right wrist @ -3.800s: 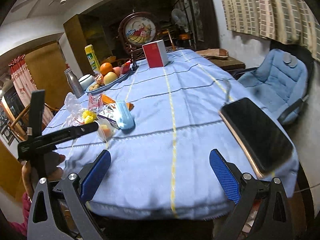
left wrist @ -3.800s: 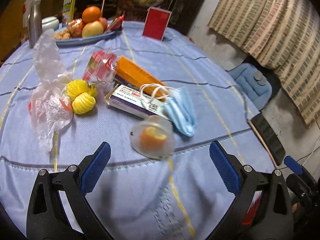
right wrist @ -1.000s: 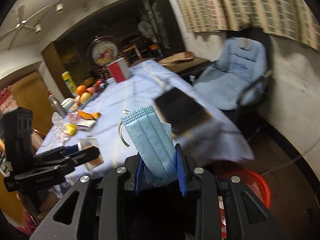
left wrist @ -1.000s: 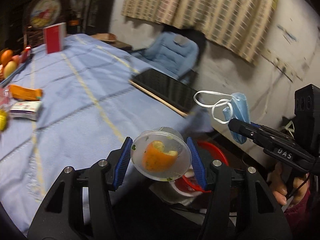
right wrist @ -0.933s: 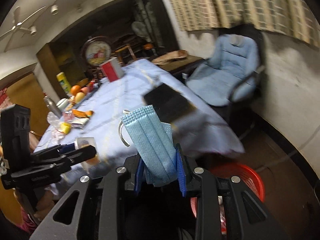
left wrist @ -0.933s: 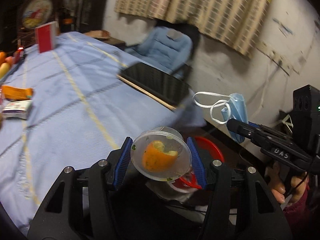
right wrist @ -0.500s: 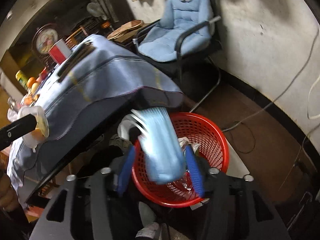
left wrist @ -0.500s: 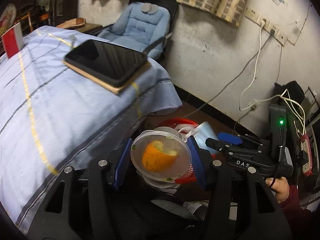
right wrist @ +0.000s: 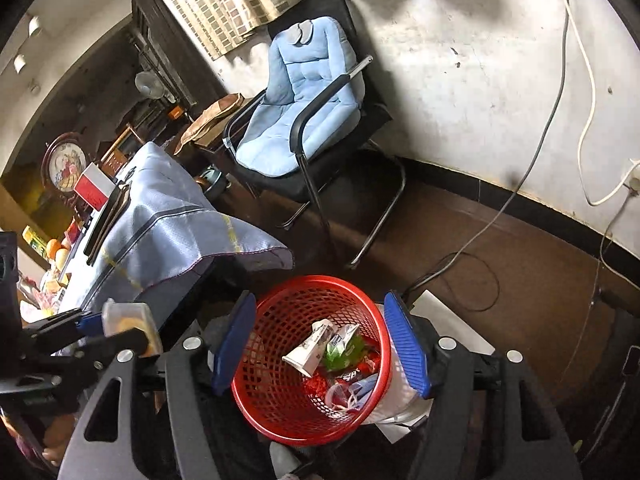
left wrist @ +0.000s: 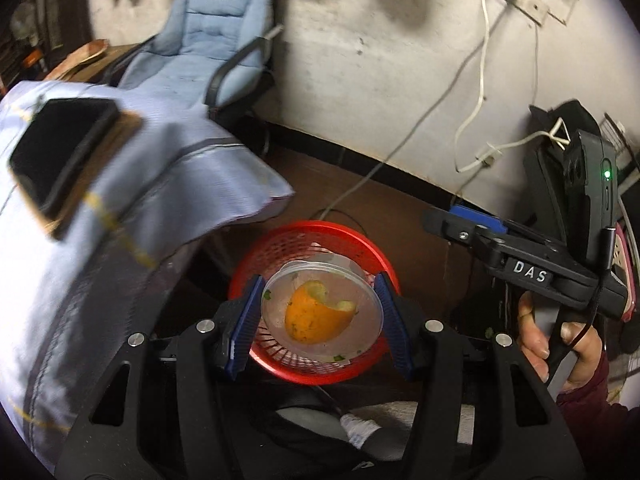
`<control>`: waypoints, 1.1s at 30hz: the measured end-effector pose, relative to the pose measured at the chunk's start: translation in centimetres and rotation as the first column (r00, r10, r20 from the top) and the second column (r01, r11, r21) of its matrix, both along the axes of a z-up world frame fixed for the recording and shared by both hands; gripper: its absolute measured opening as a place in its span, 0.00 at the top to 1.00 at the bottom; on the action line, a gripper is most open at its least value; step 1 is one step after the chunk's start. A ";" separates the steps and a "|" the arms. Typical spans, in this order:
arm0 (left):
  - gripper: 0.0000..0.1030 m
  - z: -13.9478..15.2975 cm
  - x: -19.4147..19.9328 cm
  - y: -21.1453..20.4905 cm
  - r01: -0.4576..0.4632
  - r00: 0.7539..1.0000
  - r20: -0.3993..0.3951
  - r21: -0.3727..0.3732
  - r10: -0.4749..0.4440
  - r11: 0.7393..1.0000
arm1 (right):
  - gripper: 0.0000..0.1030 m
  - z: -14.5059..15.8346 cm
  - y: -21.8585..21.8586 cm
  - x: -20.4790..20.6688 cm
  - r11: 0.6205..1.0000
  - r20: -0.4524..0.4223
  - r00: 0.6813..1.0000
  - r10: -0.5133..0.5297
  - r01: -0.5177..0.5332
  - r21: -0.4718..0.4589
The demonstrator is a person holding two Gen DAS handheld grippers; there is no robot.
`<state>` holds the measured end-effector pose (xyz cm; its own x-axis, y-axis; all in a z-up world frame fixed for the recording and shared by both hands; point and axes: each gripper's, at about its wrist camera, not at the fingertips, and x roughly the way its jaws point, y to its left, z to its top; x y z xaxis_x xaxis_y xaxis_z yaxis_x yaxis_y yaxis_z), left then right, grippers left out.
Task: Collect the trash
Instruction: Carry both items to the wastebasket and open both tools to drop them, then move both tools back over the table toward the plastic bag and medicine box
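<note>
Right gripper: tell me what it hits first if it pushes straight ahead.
The open right gripper points down into the red mesh waste basket. Going straight on, it would likely meet the wrappers and the blue face mask inside; depth is unclear.

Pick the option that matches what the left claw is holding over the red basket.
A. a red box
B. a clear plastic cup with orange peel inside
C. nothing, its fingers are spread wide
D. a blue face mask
B: the left claw is shut on the clear plastic cup, with orange peel visible inside, right above the red basket.
</note>
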<state>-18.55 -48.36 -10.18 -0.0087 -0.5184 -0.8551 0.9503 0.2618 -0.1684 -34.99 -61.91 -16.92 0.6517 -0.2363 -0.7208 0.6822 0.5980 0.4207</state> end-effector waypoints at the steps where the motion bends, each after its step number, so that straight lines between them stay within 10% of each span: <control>1: 0.45 -0.1 -0.2 -0.2 0.007 1.000 -0.007 0.003 -0.007 1.000 | 0.37 0.0 -0.2 -0.1 1.000 0.002 1.000 -0.001 0.001 0.001; 5: 0.20 -0.2 -0.5 -0.9 -0.006 1.000 0.002 0.006 0.006 1.000 | 0.37 0.0 -0.4 -0.4 1.000 0.011 1.000 -0.006 0.006 0.003; 33: 0.09 5.4 2.3 8.4 -0.205 0.972 0.084 -0.164 0.220 0.965 | 0.28 6.4 6.0 2.0 0.983 0.021 0.993 0.116 -0.111 -0.146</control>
